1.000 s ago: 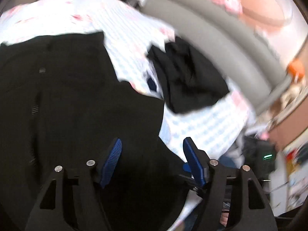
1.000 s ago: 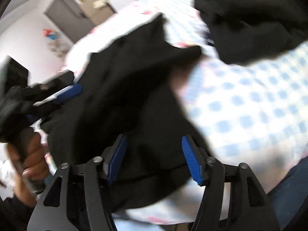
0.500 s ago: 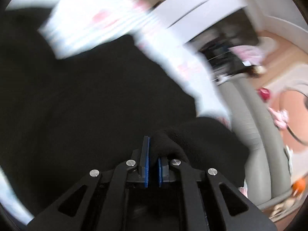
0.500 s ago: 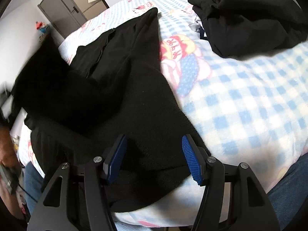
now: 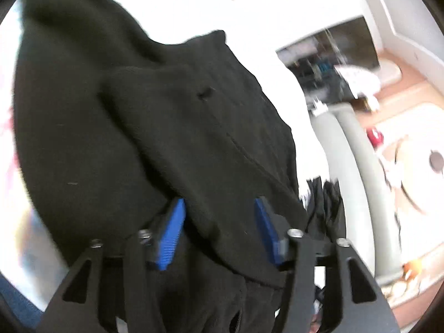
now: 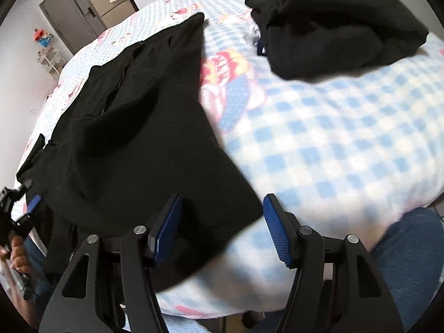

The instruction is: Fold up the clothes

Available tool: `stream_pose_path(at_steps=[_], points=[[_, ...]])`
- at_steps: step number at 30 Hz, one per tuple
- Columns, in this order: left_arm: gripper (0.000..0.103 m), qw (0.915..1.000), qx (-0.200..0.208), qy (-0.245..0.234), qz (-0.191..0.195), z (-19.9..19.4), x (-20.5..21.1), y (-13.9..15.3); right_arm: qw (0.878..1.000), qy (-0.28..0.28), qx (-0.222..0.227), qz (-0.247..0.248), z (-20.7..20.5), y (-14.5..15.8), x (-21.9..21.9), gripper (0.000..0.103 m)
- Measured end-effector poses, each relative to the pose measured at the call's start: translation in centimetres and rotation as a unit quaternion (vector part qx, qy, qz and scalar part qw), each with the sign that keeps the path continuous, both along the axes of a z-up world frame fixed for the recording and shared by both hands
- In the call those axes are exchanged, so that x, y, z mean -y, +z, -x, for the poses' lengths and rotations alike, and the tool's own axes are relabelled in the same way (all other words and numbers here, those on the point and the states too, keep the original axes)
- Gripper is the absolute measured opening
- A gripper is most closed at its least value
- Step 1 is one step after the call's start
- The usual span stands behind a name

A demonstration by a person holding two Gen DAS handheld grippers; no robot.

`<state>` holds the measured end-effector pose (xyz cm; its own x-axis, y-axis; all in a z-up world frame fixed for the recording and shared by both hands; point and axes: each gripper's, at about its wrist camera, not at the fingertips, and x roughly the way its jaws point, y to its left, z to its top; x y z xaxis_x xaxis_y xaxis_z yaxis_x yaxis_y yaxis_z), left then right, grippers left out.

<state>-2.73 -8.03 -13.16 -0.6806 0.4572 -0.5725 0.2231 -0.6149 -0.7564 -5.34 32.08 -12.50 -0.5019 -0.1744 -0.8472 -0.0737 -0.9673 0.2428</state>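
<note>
A bed point(image 6: 347, 144) is seen filling most of the right wrist view, covered by a blue-and-white checked sheet printed with pink cartoon figures. A black zip-up garment point(image 6: 133, 127) is spread across the bed's left half, its zipper running up toward the far edge, one flap folded over its middle. A second heap of black clothing point(image 6: 333, 27) is bunched at the far right of the bed, well apart from the first.

The right hand-held gripper point(image 6: 222, 222) is held over the garment's near hem, jaws opening; cloth lies between the blue pads but is not pinched. The left hand-held gripper point(image 5: 219, 227) is likewise opening, a fold of the same black garment point(image 5: 166, 116) lying loose between its pads, released rather than gripped. At the left edge of the right wrist view, a hand point(image 6: 16, 252) is seen wrapped around that gripper's handle. Blue denim point(image 6: 410, 252) of the person's leg is pressed against the bed's near edge.

Around the room: a grey door point(image 6: 69, 16) and a small cabinet with bags on top are seen against a pale wall, and a little wire rack point(image 6: 51, 58) beside it. From the left wrist view, a grey padded bed rail point(image 5: 358, 183) and a reddish-tan floor point(image 5: 416, 88) are shown, blurred.
</note>
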Motion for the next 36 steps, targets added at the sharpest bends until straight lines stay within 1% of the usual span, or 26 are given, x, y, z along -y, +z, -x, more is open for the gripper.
stream_pose_path(at_steps=[2,3,5,7,9,11,13,14,15,16,17,18,19,20,23,24,25,26,27,28,29,30,32,33,34,36], points=[[0.067,0.9997,0.011,-0.013,0.017,1.6,-0.9,-0.2,1.000,0.000,-0.012,0.005,0.2,0.4,0.3,0.066],[0.067,0.9995,0.019,-0.011,0.021,2.2,-1.1,-0.5,1.000,-0.001,-0.013,0.006,0.5,0.4,0.4,0.067],[0.068,0.9990,0.042,0.007,0.016,3.1,-0.9,-1.3,1.000,-0.004,-0.014,0.009,1.0,0.4,0.7,0.069],[0.069,0.9975,0.064,0.025,0.017,4.2,-1.1,-1.6,1.000,-0.003,0.000,0.011,1.4,-0.3,0.7,0.072],[0.069,0.9973,0.057,0.017,0.043,5.4,-1.8,-1.1,1.000,-0.002,0.014,0.013,1.1,-0.9,0.2,0.072],[0.058,0.9958,0.050,0.005,0.076,6.0,-2.6,-0.2,1.000,0.000,0.024,0.016,0.0,-1.5,-0.7,0.073],[0.036,0.9916,0.056,-0.005,0.117,7.6,-3.9,0.9,0.999,0.002,0.034,0.016,-0.5,-2.0,-1.1,0.081],[0.030,0.9892,0.057,-0.014,0.134,8.3,-4.2,1.5,0.999,0.003,0.038,0.015,-0.3,-2.2,-1.0,0.082],[0.020,0.9875,0.050,-0.022,0.148,8.5,-4.2,2.2,0.999,0.004,0.042,0.014,-0.1,-2.4,-0.9,0.083],[0.013,0.9870,0.034,-0.028,0.155,8.5,-4.4,3.4,0.999,0.005,0.046,0.013,0.0,-2.6,-0.8,0.083],[0.013,0.9883,0.010,-0.029,0.149,8.0,-4.4,4.9,0.999,0.007,0.041,0.014,-0.1,-2.1,-0.7,0.083],[0.010,0.9904,-0.019,-0.023,0.135,7.1,-4.2,6.4,0.999,0.008,0.034,0.014,-0.3,-1.5,-0.5,0.083],[0.009,0.9925,-0.046,-0.013,0.113,6.1,-3.7,7.7,0.999,0.010,0.028,0.015,-0.4,-1.0,-0.4,0.082],[0.009,0.9940,-0.060,0.006,0.092,4.9,-2.9,8.1,1.000,0.011,0.022,0.016,-0.7,-0.6,-0.3,0.082],[0.009,0.9928,-0.059,0.073,0.075,0.9,-0.2,7.3,1.000,0.008,0.014,0.019,-1.4,0.0,-0.4,0.082],[0.009,0.9939,-0.037,0.081,0.066,0.2,0.6,6.1,1.000,0.001,0.018,0.023,-1.6,-0.3,-0.6,0.082],[0.009,0.9960,0.014,0.070,0.053,0.5,1.2,3.8,0.999,-0.003,0.027,0.033,-1.6,-0.8,-0.8,0.082],[0.008,0.9962,0.051,0.060,0.037,0.6,1.7,2.0,0.999,-0.005,0.035,0.038,-1.5,-1.3,-1.0,0.082],[0.007,0.9962,0.069,0.050,0.018,0.5,1.9,0.8,0.999,-0.003,0.037,0.034,-1.5,-1.3,-1.0,0.082],[0.007,0.9960,0.079,0.041,0.010,0.3,2.0,0.1,0.999,-0.001,0.039,0.029,-1.4,-1.3,-0.9,0.081],[0.008,0.9963,0.077,0.035,0.017,0.0,1.9,0.0,0.999,0.001,0.041,0.025,-1.4,-1.2,-0.8,0.081],[0.012,0.9967,0.071,0.027,0.027,-0.1,1.7,0.3,0.999,0.001,0.031,0.027,-1.5,-0.6,-0.9,0.080],[0.026,0.9975,0.060,0.008,0.036,0.0,1.5,0.9,0.999,0.001,0.003,0.035,-1.9,0.9,-0.9,0.079],[0.043,0.9978,0.056,0.003,0.037,0.3,1.3,0.9,0.999,0.000,-0.015,0.041,-2.2,1.8,-1.0,0.079],[0.052,0.9981,0.049,-0.004,0.038,0.5,1.0,1.2,0.998,-0.001,-0.035,0.048,-2.6,2.8,-1.2,0.079],[0.056,0.9983,0.034,-0.019,0.043,0.6,0.2,1.9,0.997,0.007,-0.056,0.061,-2.9,3.6,-0.9,0.079]])
